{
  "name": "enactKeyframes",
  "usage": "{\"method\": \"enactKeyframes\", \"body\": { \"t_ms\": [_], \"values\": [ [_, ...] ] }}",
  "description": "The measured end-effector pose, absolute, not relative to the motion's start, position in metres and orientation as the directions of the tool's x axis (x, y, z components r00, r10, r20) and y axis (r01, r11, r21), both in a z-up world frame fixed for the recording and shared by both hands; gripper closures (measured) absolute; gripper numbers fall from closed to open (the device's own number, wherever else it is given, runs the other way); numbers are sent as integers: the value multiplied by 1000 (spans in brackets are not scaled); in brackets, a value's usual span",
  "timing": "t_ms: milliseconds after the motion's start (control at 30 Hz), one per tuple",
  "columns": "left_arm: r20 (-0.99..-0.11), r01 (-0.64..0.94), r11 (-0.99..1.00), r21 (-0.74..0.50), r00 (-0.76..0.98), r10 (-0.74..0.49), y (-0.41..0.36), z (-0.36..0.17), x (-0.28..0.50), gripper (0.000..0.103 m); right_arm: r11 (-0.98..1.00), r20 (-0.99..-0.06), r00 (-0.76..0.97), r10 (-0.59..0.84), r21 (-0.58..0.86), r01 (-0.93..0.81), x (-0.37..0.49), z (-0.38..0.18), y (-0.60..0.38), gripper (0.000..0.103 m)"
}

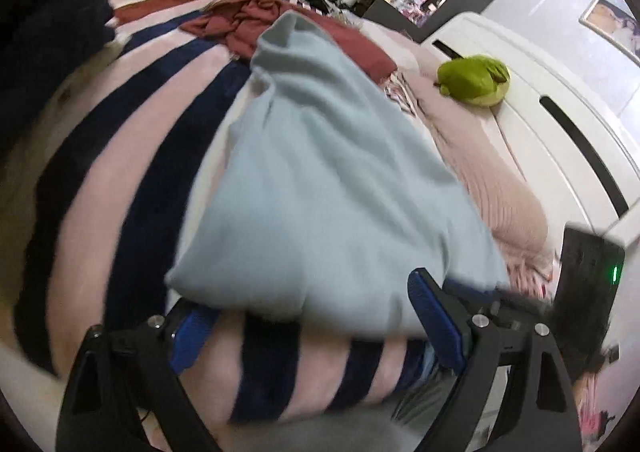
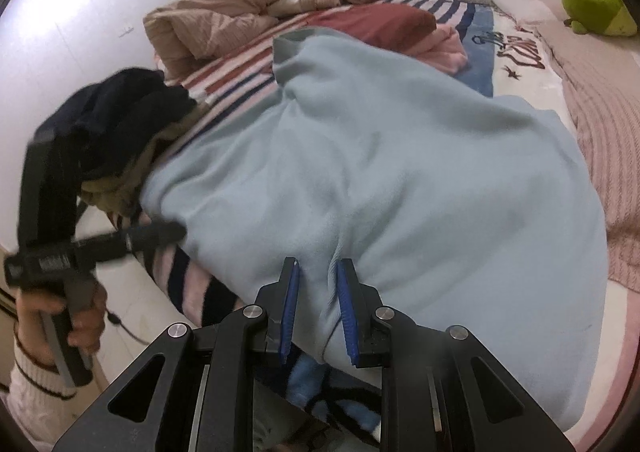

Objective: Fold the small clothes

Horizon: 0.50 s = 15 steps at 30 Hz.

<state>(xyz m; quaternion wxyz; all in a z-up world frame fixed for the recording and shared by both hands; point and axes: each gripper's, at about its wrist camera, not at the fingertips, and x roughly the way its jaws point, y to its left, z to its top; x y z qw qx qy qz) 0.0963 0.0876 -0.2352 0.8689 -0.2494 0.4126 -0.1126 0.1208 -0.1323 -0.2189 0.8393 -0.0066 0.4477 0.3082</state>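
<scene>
A light blue garment (image 1: 320,180) lies spread on the striped blanket (image 1: 120,156) of a bed; it also fills the right wrist view (image 2: 380,172). My left gripper (image 1: 312,316) is open, its blue pads wide apart at the garment's near hem, the left pad partly under the cloth. My right gripper (image 2: 316,292) is nearly shut, pinching a fold of the blue garment's near edge between its blue pads. The left gripper also shows in the right wrist view (image 2: 120,240), held by a hand at the garment's left edge.
A maroon garment (image 1: 256,24) lies crumpled beyond the blue one. Dark and olive clothes (image 2: 120,132) are piled at the left. A green plush toy (image 1: 474,78) sits by the white bed frame (image 1: 560,92). A beige duvet (image 2: 216,20) and shelves stand at the far end.
</scene>
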Motion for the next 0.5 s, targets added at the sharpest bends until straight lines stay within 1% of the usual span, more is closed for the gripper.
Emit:
{"method": "enactKeyframes", "body": {
  "t_ms": [33, 67, 100, 167, 233, 267, 333, 500],
  "values": [
    [-658, -21, 851, -525, 644, -390, 87, -234, 104, 19, 812, -764, 402, 506, 264, -520, 122, -222, -131, 88],
    [-656, -31, 854, -519, 655, -375, 85, -232, 111, 29, 814, -766, 399, 505, 268, -516, 123, -223, -131, 88],
    [-656, -35, 861, -508, 663, -360, 84, -230, 115, 35, 815, -766, 397, 505, 272, -512, 123, -225, -131, 88],
    [-653, -28, 883, -469, 684, -325, 77, -220, 121, 61, 815, -767, 395, 505, 273, -511, 124, -226, -131, 88],
    [-643, -2, 898, -439, 699, -312, 71, -208, 122, 78, 813, -766, 395, 507, 274, -513, 124, -226, -131, 88],
    [-637, 12, 907, -421, 708, -305, 66, -200, 122, 81, 812, -765, 393, 510, 278, -514, 124, -226, -132, 88],
    [-631, 52, 931, -360, 722, -285, 52, -183, 122, 84, 808, -760, 389, 521, 292, -512, 124, -225, -135, 88],
    [-592, 163, 951, -262, 751, -292, 15, -148, 118, 84, 800, -716, 413, 563, 347, -489, 123, -212, -162, 88]
  ]
}}
